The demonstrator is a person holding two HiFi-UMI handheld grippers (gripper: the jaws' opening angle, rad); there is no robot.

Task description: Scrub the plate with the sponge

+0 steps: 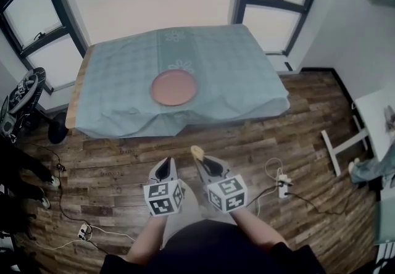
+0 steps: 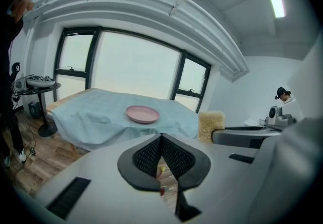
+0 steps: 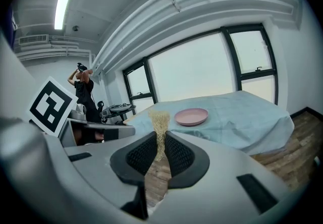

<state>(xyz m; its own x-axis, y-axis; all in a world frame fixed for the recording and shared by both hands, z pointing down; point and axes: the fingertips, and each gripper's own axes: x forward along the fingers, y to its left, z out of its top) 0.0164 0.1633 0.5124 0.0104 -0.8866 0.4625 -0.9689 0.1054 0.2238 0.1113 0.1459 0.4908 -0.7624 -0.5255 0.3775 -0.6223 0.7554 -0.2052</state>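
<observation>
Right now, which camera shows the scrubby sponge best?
The left gripper view: the sponge shows its broad, fuzzy side there. The right gripper view sees only its thin edge, pinched in the right gripper. The head view shows a tiny tan tip.

Right hand-held gripper (image 3: 160,142) at lower centre, jaws clamped on sponge (image 3: 159,121); the sponge sticks up above them. Pink plate (image 3: 191,116) just right of centre, flat on cloth-covered worktop (image 3: 242,117), well apart from sponge. Person (image 3: 85,98) standing at left. Windows (image 3: 202,71) behind worktop.
</observation>
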